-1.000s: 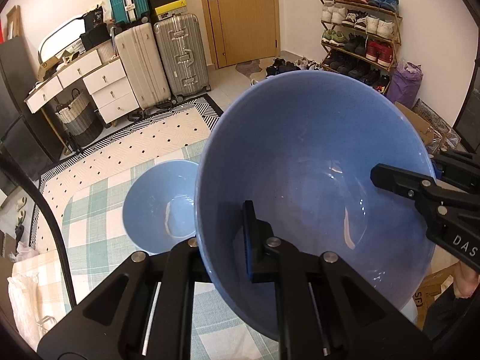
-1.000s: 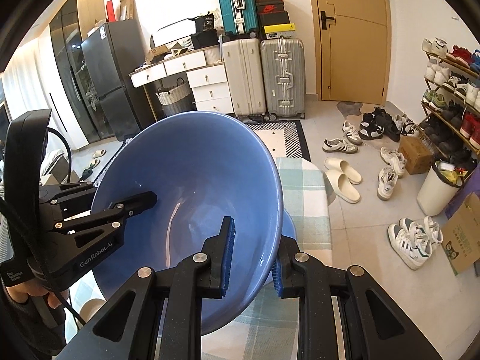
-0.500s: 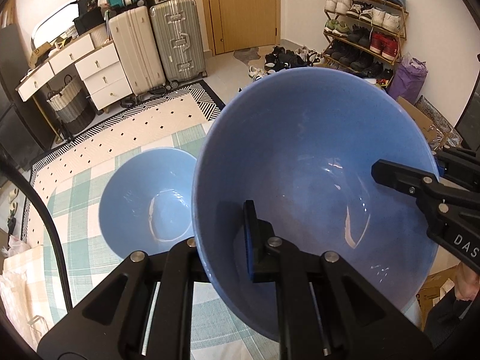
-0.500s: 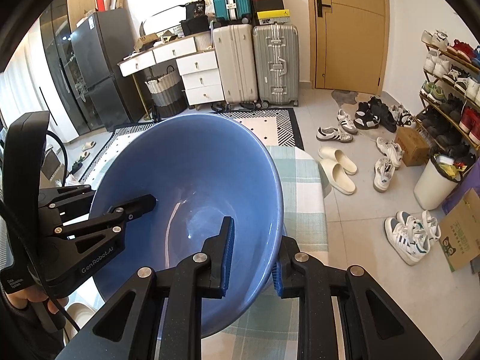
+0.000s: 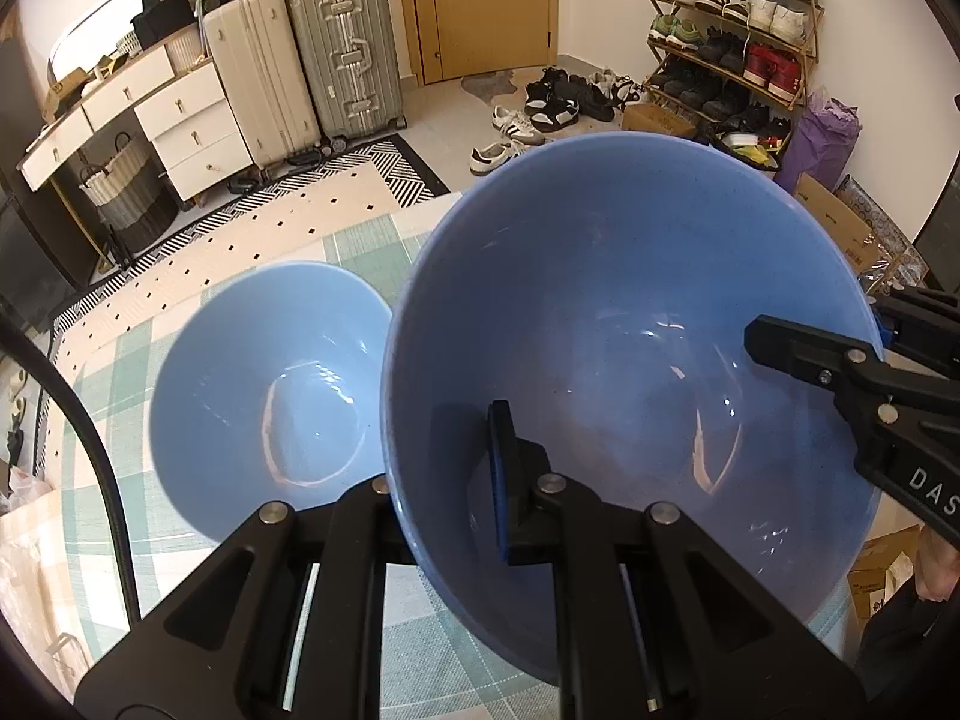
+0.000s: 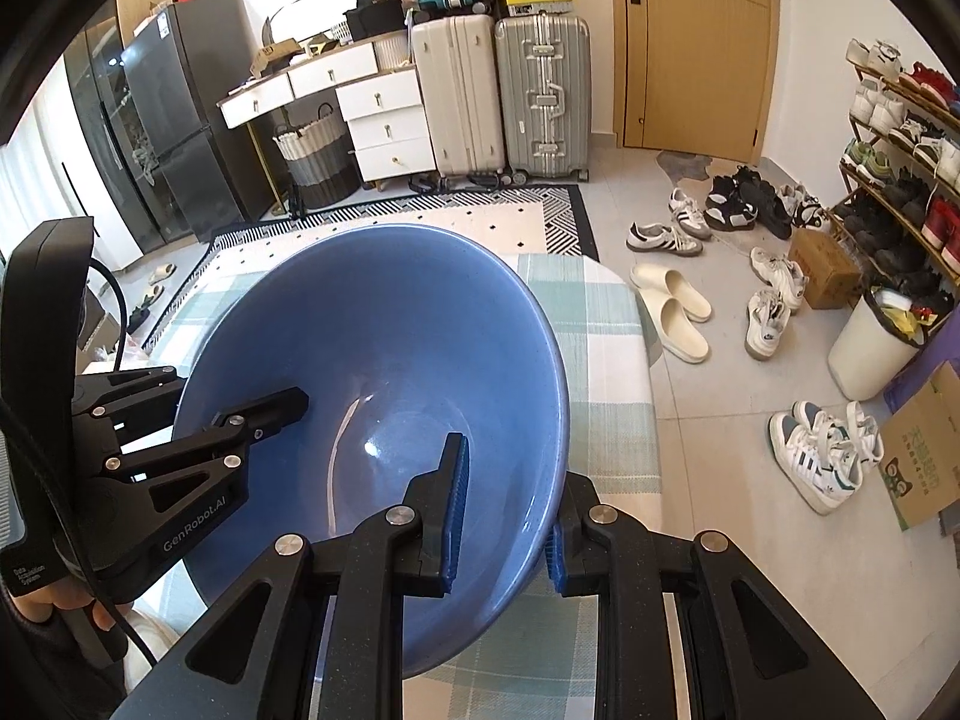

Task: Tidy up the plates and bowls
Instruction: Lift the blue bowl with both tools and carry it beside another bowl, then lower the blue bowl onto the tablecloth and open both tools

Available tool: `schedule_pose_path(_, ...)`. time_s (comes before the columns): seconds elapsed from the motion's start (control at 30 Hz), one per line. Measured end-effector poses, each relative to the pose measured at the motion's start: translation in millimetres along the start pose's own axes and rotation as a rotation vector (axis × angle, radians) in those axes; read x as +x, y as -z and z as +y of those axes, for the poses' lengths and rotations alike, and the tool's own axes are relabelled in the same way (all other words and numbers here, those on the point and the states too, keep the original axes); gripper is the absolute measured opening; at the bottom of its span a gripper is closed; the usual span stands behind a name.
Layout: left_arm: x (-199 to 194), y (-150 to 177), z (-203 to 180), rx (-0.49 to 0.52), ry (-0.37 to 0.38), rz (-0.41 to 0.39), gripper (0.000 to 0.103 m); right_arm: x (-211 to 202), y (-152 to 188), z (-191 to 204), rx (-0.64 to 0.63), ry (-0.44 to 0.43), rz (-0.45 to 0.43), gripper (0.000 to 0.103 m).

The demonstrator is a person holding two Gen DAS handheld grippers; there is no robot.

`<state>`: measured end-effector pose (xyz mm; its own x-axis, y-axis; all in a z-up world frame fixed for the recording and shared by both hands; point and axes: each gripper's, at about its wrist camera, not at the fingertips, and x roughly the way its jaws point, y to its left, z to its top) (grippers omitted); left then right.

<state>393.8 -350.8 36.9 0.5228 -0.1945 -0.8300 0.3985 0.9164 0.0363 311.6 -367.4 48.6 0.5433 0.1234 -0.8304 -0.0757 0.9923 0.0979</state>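
Note:
A big blue bowl (image 5: 630,324) is held in the air by both grippers, each clamped on its rim. My left gripper (image 5: 444,474) pinches the near rim, one pad inside the bowl. My right gripper (image 6: 504,510) pinches the opposite rim; it also shows in the left wrist view (image 5: 852,372). The bowl also fills the right wrist view (image 6: 384,360), where the left gripper (image 6: 180,450) shows at the left. A second, lighter blue bowl (image 5: 264,402) stands upright on the checked tablecloth (image 5: 108,384), just left of and below the held bowl.
The table edge (image 6: 642,324) runs along the right; beyond it the floor holds shoes (image 6: 822,456), slippers (image 6: 672,306) and a white bin (image 6: 870,342). Suitcases (image 5: 300,66), a drawer unit (image 5: 180,126) and a shoe rack (image 5: 732,42) stand at the back.
Both grippers have carried the big bowl down and towards the lighter bowl, which now looks larger and closer under its left rim. Both grips are unchanged.

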Motion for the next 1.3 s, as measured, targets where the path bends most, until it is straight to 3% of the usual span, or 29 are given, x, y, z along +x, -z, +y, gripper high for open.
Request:
schedule_pose_path(0.43,47.2,16.5,-9.8,0.03,-0.033,0.034,0.011,28.3,12.8,-7.2,-0.003,0.035,0.039,0.022)
schedule_pose_path(0.6,58.8,24.1,-12.7,0.027,-0.014,0.047,0.01,36.5,17.7,-11.8,0.014,0.045,0.048,0.021)
schedule_pose_path(1.03,59.8,31.7,-1.3,-0.02,0.021,0.048,0.009,39.4,22.5,-16.0,0.029,0.059,0.045,0.02)
schedule_pose_path(1.2,46.0,30.4,3.9,-0.04,0.053,0.039,0.026,38.0,22.1,-13.8,0.03,0.057,0.046,0.02)
schedule_pose_path(1.27,39.5,29.7,3.8,-0.034,0.045,0.028,0.043,35.6,22.2,-13.4,0.032,0.049,0.039,0.021)
schedule_pose_path(1.3,35.5,29.1,3.8,-0.033,0.038,0.019,0.046,33.9,22.2,-13.6,0.032,0.05,0.036,0.021)
